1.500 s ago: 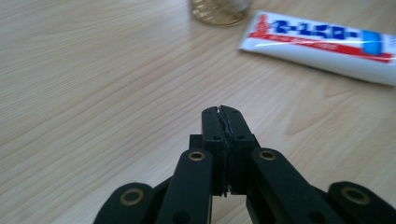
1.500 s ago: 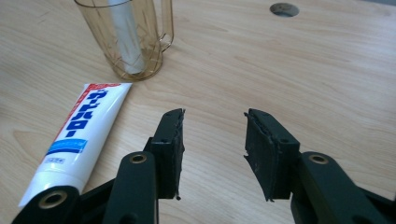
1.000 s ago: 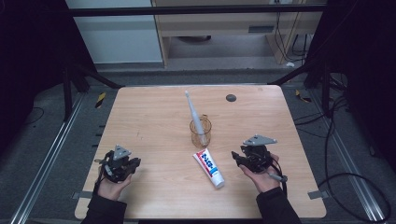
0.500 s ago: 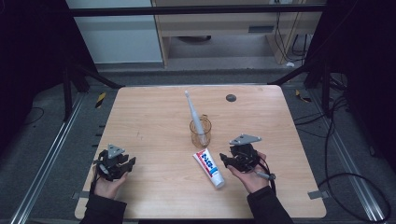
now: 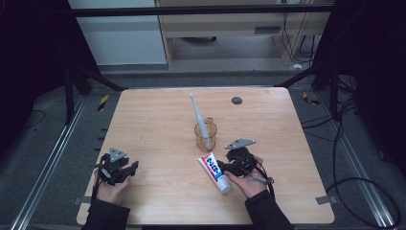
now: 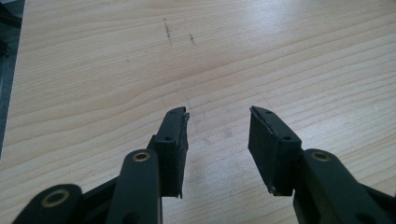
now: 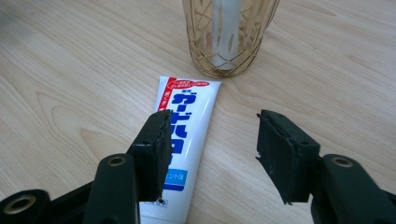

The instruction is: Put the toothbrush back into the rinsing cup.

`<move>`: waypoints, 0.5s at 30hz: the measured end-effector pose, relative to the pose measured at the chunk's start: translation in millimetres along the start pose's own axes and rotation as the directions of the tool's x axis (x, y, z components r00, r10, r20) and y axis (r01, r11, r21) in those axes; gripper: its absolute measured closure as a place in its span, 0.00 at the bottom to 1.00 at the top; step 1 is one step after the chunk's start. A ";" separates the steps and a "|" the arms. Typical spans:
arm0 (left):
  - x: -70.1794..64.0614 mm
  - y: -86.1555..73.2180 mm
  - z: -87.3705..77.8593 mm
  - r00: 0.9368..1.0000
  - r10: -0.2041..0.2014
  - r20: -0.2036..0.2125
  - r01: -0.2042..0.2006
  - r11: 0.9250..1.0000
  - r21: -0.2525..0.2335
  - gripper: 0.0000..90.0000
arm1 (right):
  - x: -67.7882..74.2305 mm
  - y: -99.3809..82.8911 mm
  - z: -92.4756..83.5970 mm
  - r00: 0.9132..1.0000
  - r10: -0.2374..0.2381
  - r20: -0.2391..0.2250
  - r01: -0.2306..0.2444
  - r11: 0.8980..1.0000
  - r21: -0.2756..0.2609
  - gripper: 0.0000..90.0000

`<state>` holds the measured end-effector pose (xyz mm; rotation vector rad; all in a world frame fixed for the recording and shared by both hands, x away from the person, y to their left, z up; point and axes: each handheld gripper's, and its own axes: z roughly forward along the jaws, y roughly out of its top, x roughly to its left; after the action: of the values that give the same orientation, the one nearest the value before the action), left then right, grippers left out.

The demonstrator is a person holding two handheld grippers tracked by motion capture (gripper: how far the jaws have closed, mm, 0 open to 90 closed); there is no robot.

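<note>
Right gripper [image 5: 229,165]: its jaws have just been spreading and now stand wide apart, pinching nothing. A second ago it sat further out to the right; it has since slid in toward the tube, so EARLIER positions differ from this one.

Toothpaste tube: the white, blue-lettered plastic toothpaste tube [image 7: 183,142] lies flat on the wood, just under and beside the right gripper's left-hand fingertip [image 7: 156,154] as that gripper's own camera sees it. It is not squarely between the two pads; the gap sits over bare wood to the tube's side.

Glass: the amber, diamond-patterned drinking glass [image 7: 227,37] stands upright just ahead of the right fingertips, close beyond the tube's crimped end.

Toothbrush: a white toothbrush [image 5: 197,115] leans in that glass, head up.

Left gripper [image 5: 125,171]: jaws have just been opening too, from nearly closed to well spread. Nothing lies between the pads [image 6: 267,142], only bare light wooden table [image 6: 93,70]; the tube and glass are well apart from them.

Step in hand: I take this as the approach to picking up the tube, not yet a grasp.

What the change means: opened jaws and the slide inward look like readiness to close on the tube.

Next move calls for: shifting the right fingers sideways so the tube sits between them, then lowering.

Risk: a pad could land on the tube and push it into the glass.
</note>
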<state>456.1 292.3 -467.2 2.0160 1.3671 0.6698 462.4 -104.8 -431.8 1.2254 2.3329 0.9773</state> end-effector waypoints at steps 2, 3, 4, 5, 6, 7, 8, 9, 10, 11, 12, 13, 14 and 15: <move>0.3 0.0 0.4 1.000 0.000 0.001 0.000 1.000 0.000 0.63 | 1.4 0.8 1.9 1.000 0.001 0.000 -0.001 1.000 0.007 0.50; 0.4 0.0 0.6 1.000 0.000 0.001 0.000 1.000 0.000 0.63 | 2.2 1.4 2.9 1.000 0.004 -0.003 -0.004 1.000 0.009 0.50; 0.4 0.0 0.7 1.000 0.001 0.002 -0.001 1.000 0.000 0.63 | 2.7 2.0 3.9 1.000 0.004 -0.003 -0.004 1.000 0.012 0.49; 0.5 0.0 0.9 1.000 0.002 0.002 -0.002 1.000 0.000 0.62 | 3.1 2.6 5.4 1.000 -0.001 -0.003 0.001 1.000 0.012 0.49; 0.4 0.0 1.1 1.000 0.003 0.003 -0.003 1.000 0.001 0.62 | 4.1 3.2 6.7 1.000 0.000 -0.004 0.000 1.000 0.017 0.48; 0.4 0.0 1.2 1.000 0.004 0.003 -0.004 1.000 0.001 0.62 | 5.3 4.0 8.4 1.000 0.003 -0.004 -0.003 1.000 0.020 0.48; 0.3 0.1 1.3 1.000 0.006 0.003 -0.006 1.000 0.001 0.62 | 6.3 4.7 10.0 1.000 0.002 -0.002 -0.002 1.000 0.023 0.48; 0.2 0.1 1.3 1.000 0.007 0.003 -0.007 1.000 0.001 0.62 | 7.2 5.3 11.8 1.000 -0.003 -0.003 0.003 1.000 0.025 0.48; 0.2 0.1 1.2 1.000 0.007 0.003 -0.007 1.000 0.001 0.62 | 8.6 6.0 13.4 1.000 -0.002 -0.004 0.002 1.000 0.030 0.47; 0.1 0.1 1.3 1.000 0.008 0.004 -0.008 1.000 0.000 0.62 | 9.9 6.6 15.1 1.000 -0.003 -0.004 0.003 1.000 0.030 0.47; 0.0 0.1 1.3 1.000 0.008 0.004 -0.008 1.000 0.000 0.62 | 10.9 7.2 16.7 1.000 -0.006 -0.005 0.006 0.999 0.031 0.46; -0.1 0.0 1.4 1.000 0.009 0.004 -0.009 1.000 0.001 0.62 | 11.7 7.8 18.1 1.000 -0.009 -0.005 0.010 0.999 0.032 0.46; -0.1 0.0 1.6 1.000 0.010 0.004 -0.010 1.000 0.001 0.62 | 12.9 8.4 19.5 1.000 -0.005 -0.008 0.005 0.999 0.034 0.45; -0.1 0.0 1.7 1.000 0.011 0.004 -0.011 1.000 0.000 0.62 | 13.9 8.9 20.8 1.000 -0.007 -0.008 0.007 0.999 0.036 0.45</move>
<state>457.2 291.8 -468.3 2.0252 1.3552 0.6703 471.4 -81.2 -439.9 1.2282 2.3687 0.9439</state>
